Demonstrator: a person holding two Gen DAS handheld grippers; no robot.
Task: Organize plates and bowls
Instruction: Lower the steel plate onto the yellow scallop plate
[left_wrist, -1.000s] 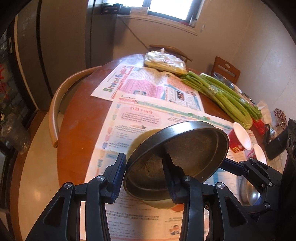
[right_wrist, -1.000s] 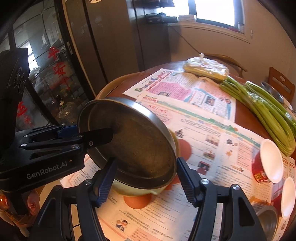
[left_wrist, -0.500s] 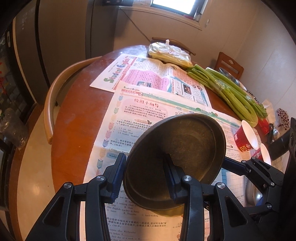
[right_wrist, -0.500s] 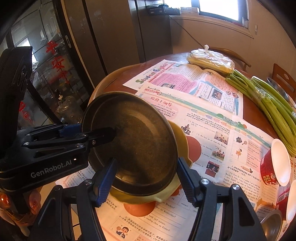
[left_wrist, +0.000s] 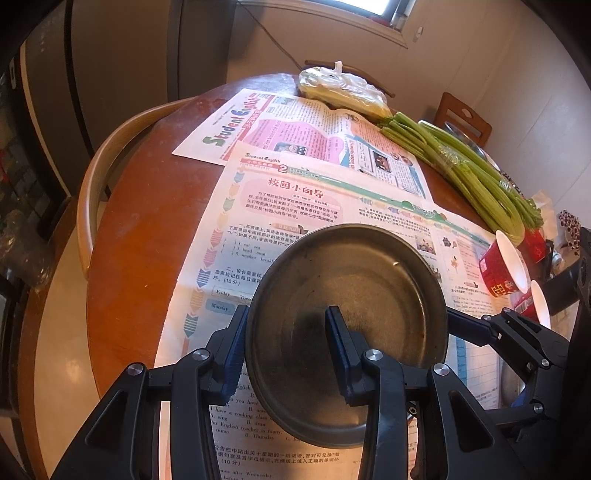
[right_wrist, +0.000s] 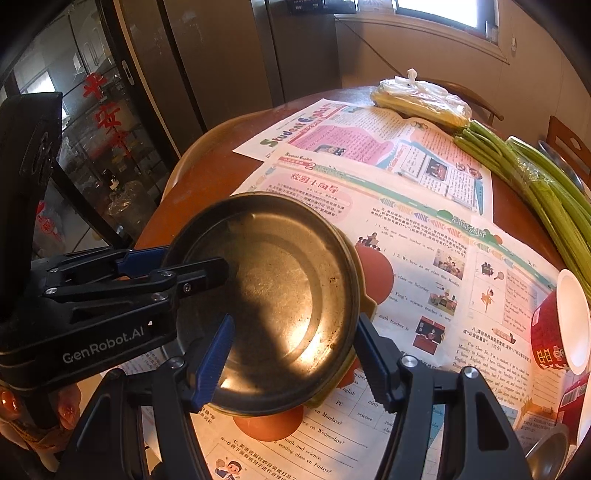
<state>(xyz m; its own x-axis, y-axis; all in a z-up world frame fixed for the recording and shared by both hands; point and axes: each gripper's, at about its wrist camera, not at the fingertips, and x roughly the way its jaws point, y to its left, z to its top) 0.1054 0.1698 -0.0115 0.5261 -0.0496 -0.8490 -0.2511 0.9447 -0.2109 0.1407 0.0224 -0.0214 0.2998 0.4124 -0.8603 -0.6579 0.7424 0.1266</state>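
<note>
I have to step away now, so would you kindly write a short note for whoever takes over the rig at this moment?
Left gripper: shut on the rim of the metal plate, one finger inside, one outside.
Right gripper: straddles the plate's other side and the yellow bowl beneath; contact cannot be told.
Things: the plate sits over the yellow bowl on the newspaper; two red cups lie on their sides at the right, near a small metal bowl.
Done: plate brought onto the yellow bowl, or nearly so.
Left: release the plate, then gather the remaining dishes.
</note>
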